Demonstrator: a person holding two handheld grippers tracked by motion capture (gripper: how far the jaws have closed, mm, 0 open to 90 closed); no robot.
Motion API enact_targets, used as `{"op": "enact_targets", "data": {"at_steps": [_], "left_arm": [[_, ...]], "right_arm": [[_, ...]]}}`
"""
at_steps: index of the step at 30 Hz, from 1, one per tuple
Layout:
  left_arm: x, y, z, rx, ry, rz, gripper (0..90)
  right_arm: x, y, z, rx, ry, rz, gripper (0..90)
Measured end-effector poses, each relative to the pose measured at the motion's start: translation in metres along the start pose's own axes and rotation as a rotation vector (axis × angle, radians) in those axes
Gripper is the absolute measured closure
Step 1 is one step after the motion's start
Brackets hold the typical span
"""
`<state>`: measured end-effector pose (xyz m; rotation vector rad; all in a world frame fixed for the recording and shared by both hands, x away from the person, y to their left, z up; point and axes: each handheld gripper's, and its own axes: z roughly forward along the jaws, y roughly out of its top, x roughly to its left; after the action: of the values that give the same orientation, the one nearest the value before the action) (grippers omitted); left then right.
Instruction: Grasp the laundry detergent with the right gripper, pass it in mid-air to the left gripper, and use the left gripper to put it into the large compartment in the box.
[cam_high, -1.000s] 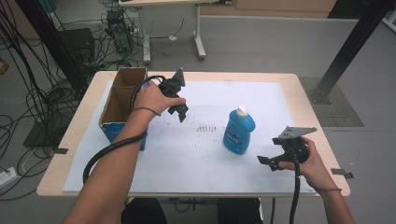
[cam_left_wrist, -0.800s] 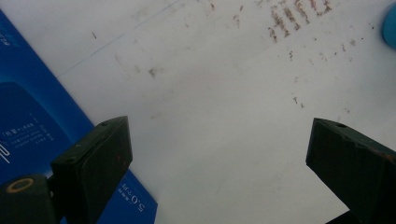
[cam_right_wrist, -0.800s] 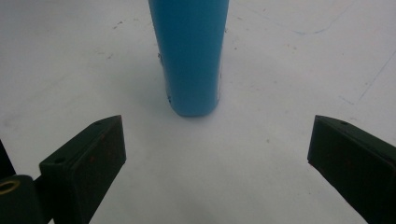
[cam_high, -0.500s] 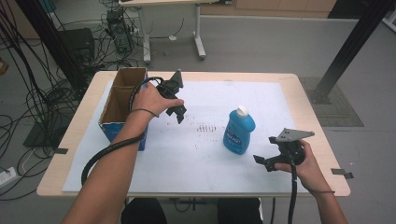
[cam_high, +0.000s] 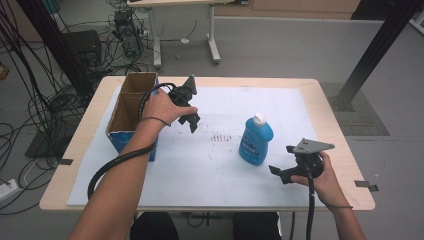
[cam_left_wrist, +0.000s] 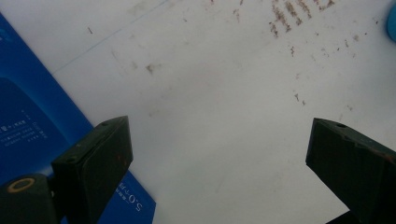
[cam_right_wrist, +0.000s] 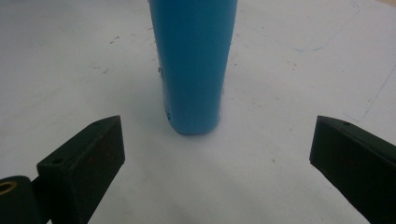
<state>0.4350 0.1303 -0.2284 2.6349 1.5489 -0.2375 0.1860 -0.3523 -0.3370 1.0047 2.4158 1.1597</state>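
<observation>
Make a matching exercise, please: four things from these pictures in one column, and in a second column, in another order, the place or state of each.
Things:
1. blue bottle
2. cardboard box
3. left gripper
4. right gripper

Places or states:
a. open, held beside the box above the white sheet
b. upright on the white sheet, white cap on
c. open, low at the right, aimed at the bottle
d. at the table's left side, top open

Pairs: 1-b, 2-d, 3-a, 4-c
</observation>
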Motion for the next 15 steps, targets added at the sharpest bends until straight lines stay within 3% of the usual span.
{"op": "enact_targets", "data": {"at_steps": [15], "left_arm": [[-0.002, 0.000, 0.000, -0.001, 0.003, 0.010, 7.6]], "right_arm": [[0.003, 0.000, 0.013, -0.036, 0.009, 0.003, 2.9]]}}
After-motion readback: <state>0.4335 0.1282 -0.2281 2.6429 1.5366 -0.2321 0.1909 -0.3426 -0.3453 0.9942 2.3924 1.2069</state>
